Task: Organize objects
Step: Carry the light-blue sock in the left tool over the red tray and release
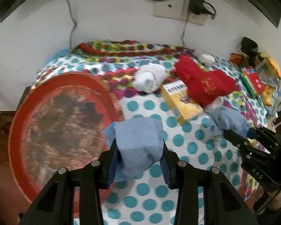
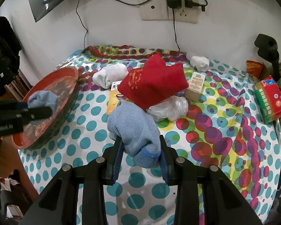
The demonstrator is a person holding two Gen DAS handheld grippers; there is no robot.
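While each claw pinches one rolled blue sock, the left claw [image 1: 138, 161] holds its sock [image 1: 138, 142] above the red tray [image 1: 18, 123] at the tabletop's left edge; the right claw [image 2: 140, 161] lifts its sock [image 2: 134, 129] mid-tabletop, likely following.

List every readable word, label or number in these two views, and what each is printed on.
"DAS": on the right gripper body, left wrist view.
"GenRobot.AI", partly cut off: on the left gripper body.
Yellow box: barcode and print, blurred.
Red and green box: Chinese print, too small to read.
Beige box: label unreadable.
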